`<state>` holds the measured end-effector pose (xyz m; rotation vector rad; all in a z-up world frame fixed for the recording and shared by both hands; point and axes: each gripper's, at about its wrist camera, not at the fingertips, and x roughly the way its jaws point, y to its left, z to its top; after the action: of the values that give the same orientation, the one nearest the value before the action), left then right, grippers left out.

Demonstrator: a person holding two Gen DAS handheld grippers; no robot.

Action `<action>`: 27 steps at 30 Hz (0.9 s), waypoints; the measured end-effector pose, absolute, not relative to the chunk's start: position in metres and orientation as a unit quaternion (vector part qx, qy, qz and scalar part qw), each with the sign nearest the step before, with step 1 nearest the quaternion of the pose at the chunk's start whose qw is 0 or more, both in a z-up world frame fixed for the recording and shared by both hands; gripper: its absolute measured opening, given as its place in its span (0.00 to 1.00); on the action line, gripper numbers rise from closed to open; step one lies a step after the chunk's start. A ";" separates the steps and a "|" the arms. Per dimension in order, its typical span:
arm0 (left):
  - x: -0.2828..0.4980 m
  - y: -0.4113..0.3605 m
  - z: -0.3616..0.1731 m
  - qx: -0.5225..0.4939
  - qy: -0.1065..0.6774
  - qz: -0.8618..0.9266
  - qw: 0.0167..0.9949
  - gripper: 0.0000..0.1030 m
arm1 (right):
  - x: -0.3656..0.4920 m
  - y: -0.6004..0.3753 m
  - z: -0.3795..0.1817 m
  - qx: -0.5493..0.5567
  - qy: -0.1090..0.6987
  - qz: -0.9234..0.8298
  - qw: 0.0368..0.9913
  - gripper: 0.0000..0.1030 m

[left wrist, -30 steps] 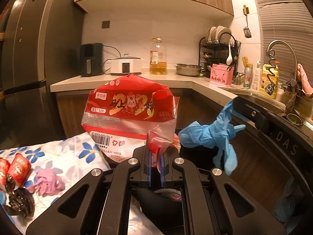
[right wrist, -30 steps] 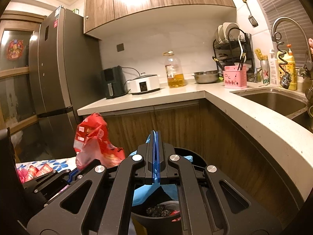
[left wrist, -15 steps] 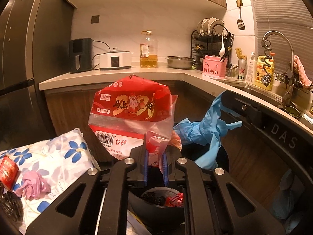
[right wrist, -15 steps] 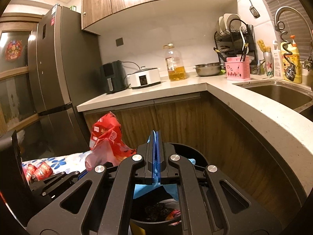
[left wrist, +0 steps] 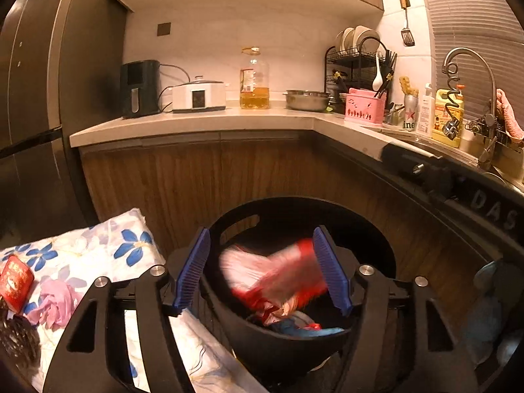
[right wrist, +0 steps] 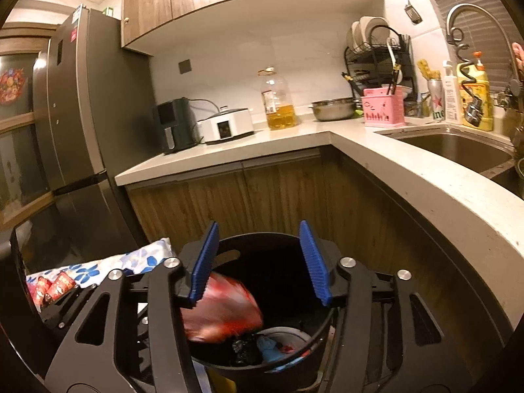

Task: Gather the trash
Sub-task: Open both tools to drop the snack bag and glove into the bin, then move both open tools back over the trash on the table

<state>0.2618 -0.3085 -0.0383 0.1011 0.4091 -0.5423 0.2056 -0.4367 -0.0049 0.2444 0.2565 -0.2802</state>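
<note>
1. While the red packet drops blurred into the black bin, the left gripper hangs just above the rim with its jaws opening; the packet passes between the blue pads but neither presses on it, so it is released, not grasped.
2. Left of the bin, a flowered cloth covers a surface that carries what seems to be the remaining trash: a small red packet, a crumpled pink wad and something dark at the frame's edge that I cannot identify. They lie near the bin, likely so that each trip is short.
3. In the bin's middle, earlier trash shows at the bottom, including something blue and dark scraps.
4. The right gripper is also over the bin, jaws opening, with nothing between them. It is empty.
5. Both grippers point down over the opening, which looks deliberate: anything let go falls inside.
6. To the right and behind, the table with its sink curves close around the bin. Its edge would hem in a wide swing of the right gripper; the left gripper's way back to the cloth looks clear.
</note>
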 end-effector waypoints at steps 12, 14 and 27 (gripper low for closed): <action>0.239 -0.269 -0.036 0.037 0.198 -0.198 0.959 0.94 | 0.181 -0.410 -0.002 0.090 0.119 -0.162 0.975 0.80; 0.231 -0.260 -0.033 0.032 0.191 -0.189 0.963 0.94 | 0.174 -0.405 -0.001 0.087 0.115 -0.165 0.976 0.83; 0.187 -0.184 -0.033 0.007 0.184 -0.098 0.978 0.94 | 0.138 -0.351 -0.006 0.065 0.109 -0.159 0.979 0.85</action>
<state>0.1866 -0.1838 -0.0329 0.0136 0.3713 -0.1971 0.1378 -0.3510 -0.0058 0.1301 0.2204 -0.3202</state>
